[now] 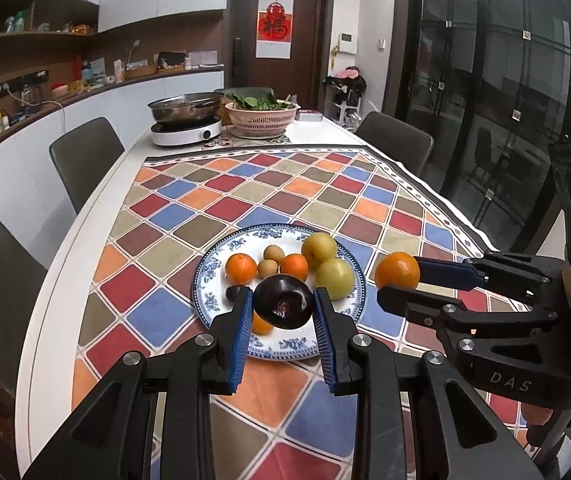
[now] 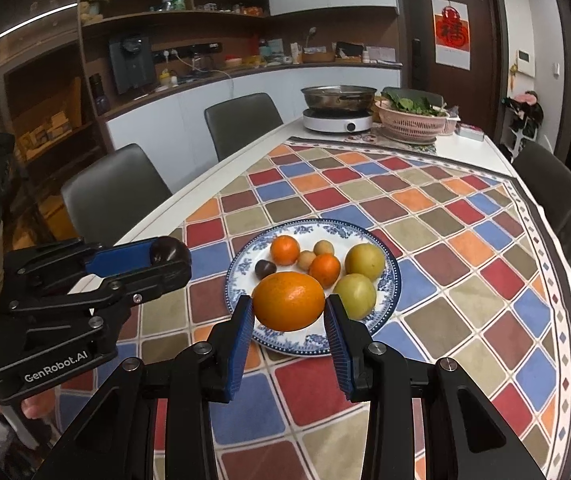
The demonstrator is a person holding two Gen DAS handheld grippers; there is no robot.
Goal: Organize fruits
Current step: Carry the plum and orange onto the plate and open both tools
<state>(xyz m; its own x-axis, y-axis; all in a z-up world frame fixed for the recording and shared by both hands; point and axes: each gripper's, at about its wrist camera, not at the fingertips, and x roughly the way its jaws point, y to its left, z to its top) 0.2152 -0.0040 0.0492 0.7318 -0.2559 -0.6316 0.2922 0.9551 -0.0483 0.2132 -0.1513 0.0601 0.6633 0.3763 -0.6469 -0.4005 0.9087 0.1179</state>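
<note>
Nearest the viewer, the left hand-held gripper [image 1: 283, 308] was clamped on a dark purple plum [image 1: 283, 302], its blue pads pressed against both sides of the fruit, which hung above the near rim of the plate [image 1: 205, 300]. Just to its right, the right hand-held gripper [image 2: 288, 310] was closed on a large orange [image 2: 288, 301], held likewise above the plate's near edge. In the left wrist view that same orange [image 1: 397, 271] appeared off the plate's right side, pinched between the right gripper's black fingers.

The blue-and-white patterned plate sat on a checked tablecloth [image 2: 465, 280] of red, blue, orange and olive squares that covered the near part of the desk [image 2: 245, 148]. On the plate: two small oranges [image 2: 285, 249], two pale green round fruits [image 2: 364, 261] on the right side, touching each other, two small tan fruits [image 2: 323, 247] between the oranges, and one small dark fruit [image 2: 265, 268] on the left side.

Farther along the desk stood a white induction cooker [image 2: 337, 123] with a steel pan [image 2: 339, 96] on top, and beside it, to the right, a pink colander [image 2: 413, 122] of green leaves. Grey chairs [image 2: 113, 196] lined the left side of the desk. Beyond, a brown door [image 2: 449, 28] carried a red poster.
</note>
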